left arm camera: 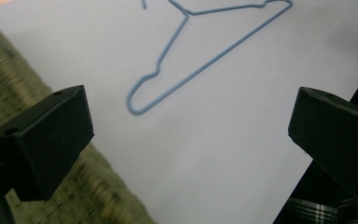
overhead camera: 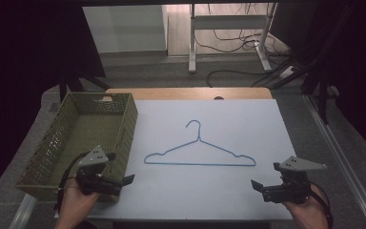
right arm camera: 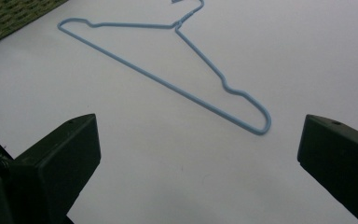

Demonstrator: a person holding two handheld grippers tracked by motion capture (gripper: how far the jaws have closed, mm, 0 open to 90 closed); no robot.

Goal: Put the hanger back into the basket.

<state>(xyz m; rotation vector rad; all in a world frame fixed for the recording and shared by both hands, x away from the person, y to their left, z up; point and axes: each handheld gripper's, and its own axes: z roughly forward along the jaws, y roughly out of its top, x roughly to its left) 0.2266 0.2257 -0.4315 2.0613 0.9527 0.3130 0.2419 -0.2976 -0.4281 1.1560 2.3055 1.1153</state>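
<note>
A thin blue wire hanger (overhead camera: 199,151) lies flat in the middle of the white sheet (overhead camera: 267,119) on the table, hook pointing away from the person, with bare sheet all round it. It looks light and springy, and lying flush like that it would likely skate about if nudged; the bent shoulder ends or the twisted neck under the hook seem the best places to pinch. The left gripper (overhead camera: 124,181) hangs near the front left corner, jaws spread wide and holding nothing. The right gripper (overhead camera: 258,187) sits at the front right, jaws likewise wide and empty. A green mesh basket (overhead camera: 57,138) stands just left of the sheet, close to the left gripper. Nothing lies between either gripper and the hanger.
</note>
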